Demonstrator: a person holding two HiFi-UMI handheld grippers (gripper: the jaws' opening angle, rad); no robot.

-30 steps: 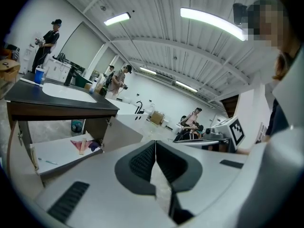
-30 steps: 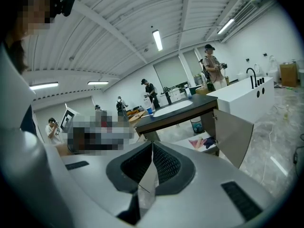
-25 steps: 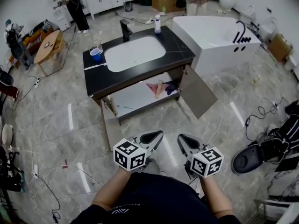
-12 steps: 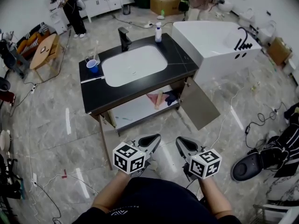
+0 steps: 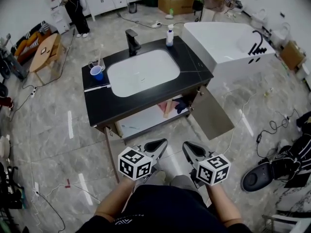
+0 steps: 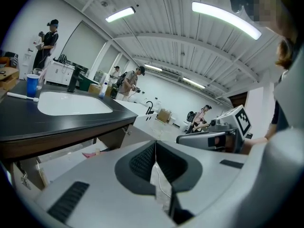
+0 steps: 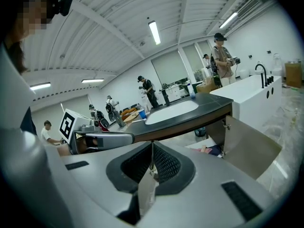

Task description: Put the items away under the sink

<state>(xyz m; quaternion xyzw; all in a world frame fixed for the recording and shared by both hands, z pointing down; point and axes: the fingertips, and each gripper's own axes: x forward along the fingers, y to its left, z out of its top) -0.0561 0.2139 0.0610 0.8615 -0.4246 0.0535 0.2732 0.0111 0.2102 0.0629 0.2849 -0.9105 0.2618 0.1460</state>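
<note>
The person has stepped closer to the open vanity (image 5: 146, 106), left gripper (image 5: 156, 145) and right gripper (image 5: 191, 148) both closed and empty, while blue cup (image 5: 97, 72) and soap bottle (image 5: 170, 35) remain on its counter, so the stowing appears unfinished.

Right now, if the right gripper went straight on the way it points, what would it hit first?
Probably the front of the open shelf under the black countertop: the right gripper aims there across the floor. Nothing seems to stand between, though depth is hard to judge.
</note>
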